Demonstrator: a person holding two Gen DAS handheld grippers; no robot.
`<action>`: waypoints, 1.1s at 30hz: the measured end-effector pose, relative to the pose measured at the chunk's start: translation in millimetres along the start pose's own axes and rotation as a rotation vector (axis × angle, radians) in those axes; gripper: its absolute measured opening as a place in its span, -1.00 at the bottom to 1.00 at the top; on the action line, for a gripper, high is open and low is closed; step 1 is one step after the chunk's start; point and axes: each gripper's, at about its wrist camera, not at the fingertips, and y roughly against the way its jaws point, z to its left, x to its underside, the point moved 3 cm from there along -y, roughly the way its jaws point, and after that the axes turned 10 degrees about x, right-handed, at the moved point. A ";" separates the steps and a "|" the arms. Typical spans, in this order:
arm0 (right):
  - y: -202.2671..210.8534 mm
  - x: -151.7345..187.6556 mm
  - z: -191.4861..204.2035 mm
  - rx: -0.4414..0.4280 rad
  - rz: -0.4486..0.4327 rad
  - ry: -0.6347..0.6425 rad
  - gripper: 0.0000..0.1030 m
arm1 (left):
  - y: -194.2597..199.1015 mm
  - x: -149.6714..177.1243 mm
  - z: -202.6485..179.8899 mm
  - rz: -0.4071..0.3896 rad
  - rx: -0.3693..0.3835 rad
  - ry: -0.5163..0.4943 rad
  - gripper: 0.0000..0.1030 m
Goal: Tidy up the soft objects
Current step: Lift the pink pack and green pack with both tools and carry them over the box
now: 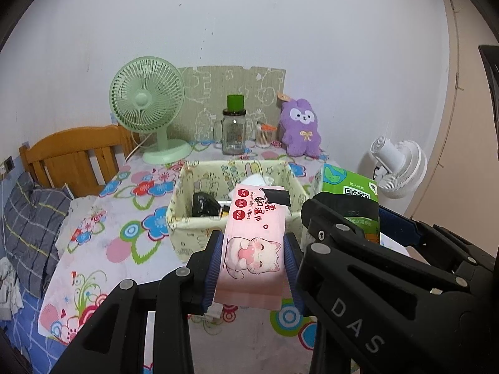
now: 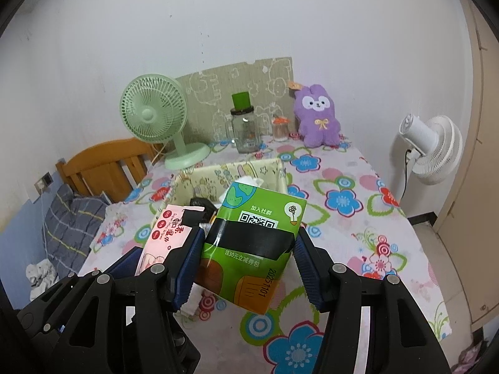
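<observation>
The surface, covered with a flower-print cloth, is seen to fill the lower half of both views. A bed with a wooden headboard and a grey checked pillow is noted at 9 o'clock. A white fan stands off the surface at 3 o'clock. A green desk fan is recorded at 11 o'clock on the surface, with a printed cardboard panel propped against the wall behind it.

A cloth-lined storage box is observed at the centre of the surface; dark items and a white tissue lie inside it. A purple plush toy is seated upright at 1 o'clock near the wall. A glass jar topped by a green cap stands at 12 o'clock, with a small container of cotton swabs just beside it.

The green tissue pack, banded with black tape, is clenched between the pads of the right tongs and held clear above the surface, in front of the box. The pink wet-wipes pack, with a cat print and a black tape patch, is grasped by the left tongs, likewise held off the surface, its far end over the near wall of the box. The two packs are held side by side, the green at 3 o'clock of the pink.
</observation>
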 end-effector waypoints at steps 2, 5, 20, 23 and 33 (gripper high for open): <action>2.4 -4.4 0.4 -0.001 -0.009 -0.001 0.19 | 1.4 -4.3 -0.1 -0.010 0.000 -0.004 -0.24; 5.1 -12.0 1.4 -0.001 -0.023 -0.004 0.19 | 2.4 -11.5 0.4 -0.021 0.001 -0.010 -0.24; -6.2 -40.9 8.4 -0.005 -0.057 -0.007 0.19 | -10.2 -38.0 9.5 -0.053 0.005 -0.020 -0.24; -13.4 -46.7 10.5 -0.006 -0.058 -0.002 0.19 | -17.5 -44.0 12.8 -0.056 0.004 -0.016 -0.24; -40.3 -64.0 14.7 -0.009 -0.054 0.002 0.19 | -38.3 -59.0 21.8 -0.053 -0.003 -0.016 -0.24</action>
